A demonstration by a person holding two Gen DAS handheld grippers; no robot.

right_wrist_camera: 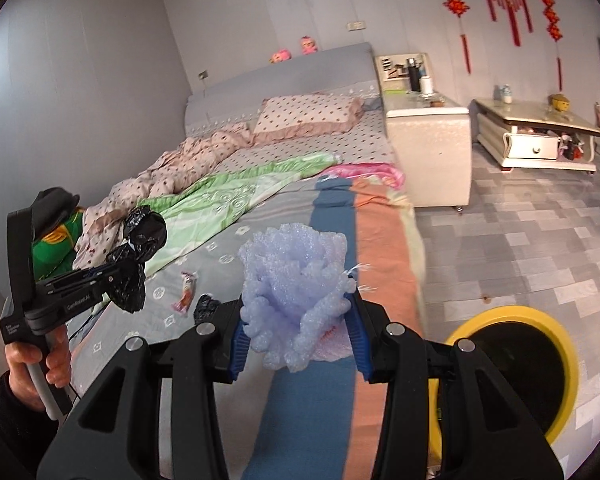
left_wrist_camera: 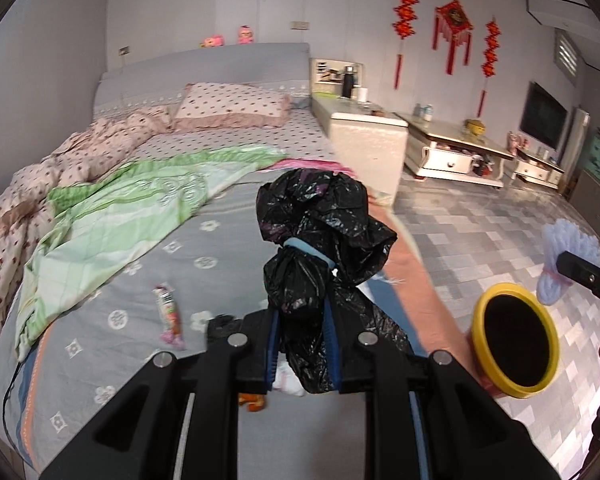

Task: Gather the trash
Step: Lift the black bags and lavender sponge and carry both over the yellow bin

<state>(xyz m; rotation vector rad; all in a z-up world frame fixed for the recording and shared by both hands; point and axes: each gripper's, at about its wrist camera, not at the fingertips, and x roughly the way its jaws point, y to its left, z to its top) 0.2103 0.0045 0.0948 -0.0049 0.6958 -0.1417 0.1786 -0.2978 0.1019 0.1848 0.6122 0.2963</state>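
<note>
spanning most of both views, the bed (left_wrist_camera: 220,240) is seen with its grey flowered sheet, a green quilt (left_wrist_camera: 112,216) rumpled at 10 o'clock and a pink dotted pillow (left_wrist_camera: 232,106) toward 12 o'clock. the tiled floor (left_wrist_camera: 480,232) lies to the right, and on it, just beside the bed's edge at 4 o'clock, a yellow-rimmed bin (right_wrist_camera: 512,364) stands with its dark mouth open.

the black plastic bag (left_wrist_camera: 320,248) is held in the left gripper (left_wrist_camera: 304,344), whose fingers are closed to a narrow gap around the bag's bunched lower part; a blue band is seen around its neck. it is judged light, limp and slippery, so a grip on the gathered neck, where the film is thickest, is judged safest; a pinch on a loose flap could slide out.

the lilac foam netting (right_wrist_camera: 296,292) is clamped in the right gripper (right_wrist_camera: 298,344), the fingers partly closed and pressing its sides. it is judged very light, springy and crushable but not fragile; it is best squeezed across its bulk, as it is now.

smaller trash is left on the sheet: a snack wrapper (left_wrist_camera: 169,312) at about 8 o'clock in the left view, and a small black crumpled scrap (right_wrist_camera: 205,306) near it. both are judged thin and flat, so an edge pinch would be needed. an orange scrap (left_wrist_camera: 252,400) is partly hidden under the left gripper.
</note>
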